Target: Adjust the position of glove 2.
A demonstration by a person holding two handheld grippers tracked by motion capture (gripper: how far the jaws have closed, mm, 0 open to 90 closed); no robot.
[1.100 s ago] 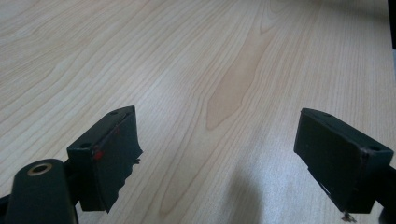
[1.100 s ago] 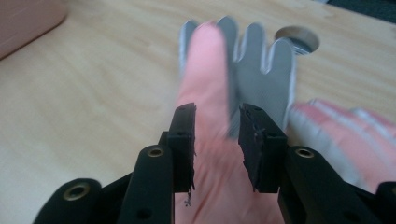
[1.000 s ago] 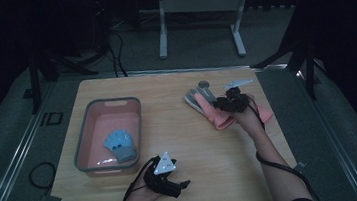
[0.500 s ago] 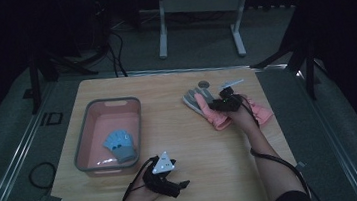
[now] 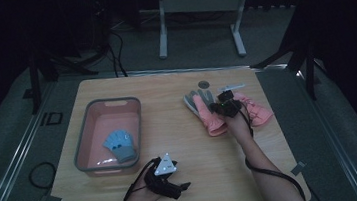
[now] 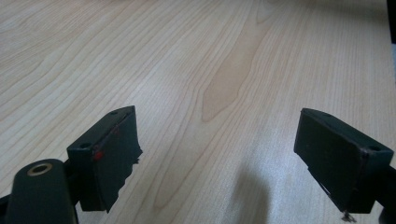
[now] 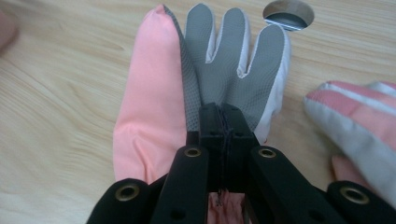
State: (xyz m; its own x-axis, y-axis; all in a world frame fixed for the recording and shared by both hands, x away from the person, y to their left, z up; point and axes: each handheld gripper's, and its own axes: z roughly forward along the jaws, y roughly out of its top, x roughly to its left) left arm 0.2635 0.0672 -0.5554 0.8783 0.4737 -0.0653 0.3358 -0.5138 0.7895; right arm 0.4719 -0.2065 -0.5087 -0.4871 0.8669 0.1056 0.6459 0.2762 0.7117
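- High view: a wooden table (image 5: 186, 190) was seen with a pink bin (image 5: 133, 116) at the left, a blue glove (image 5: 120, 145) lying inside it, and a small pile of gloves at the right.
- The right gripper (image 7: 219, 116) was seen with its jaws closed tight on the pink-and-grey glove (image 7: 224, 65), pinched where the grey palm meets the pink back, just below the fingers.
- That glove lay flat on the table near the far right, its fingers pointing toward a round hole (image 7: 288, 13) in the tabletop; a second pink glove (image 7: 359, 116) lay just beside it.
- The left gripper (image 6: 219, 154) was held low over bare wood near the front edge, jaws spread wide and nothing between them.
- The step in hand was judged to be the pickup of the glove, probably for sorting into the bin, since one glove already lay there.
- A lift clear of the neighbouring glove, then a carry leftward across the table to the bin, would be called for next.
- The glove looked thin and limp, with a textured grey palm, white edging and a smooth pink back; sagging from the pinch point was to be expected.
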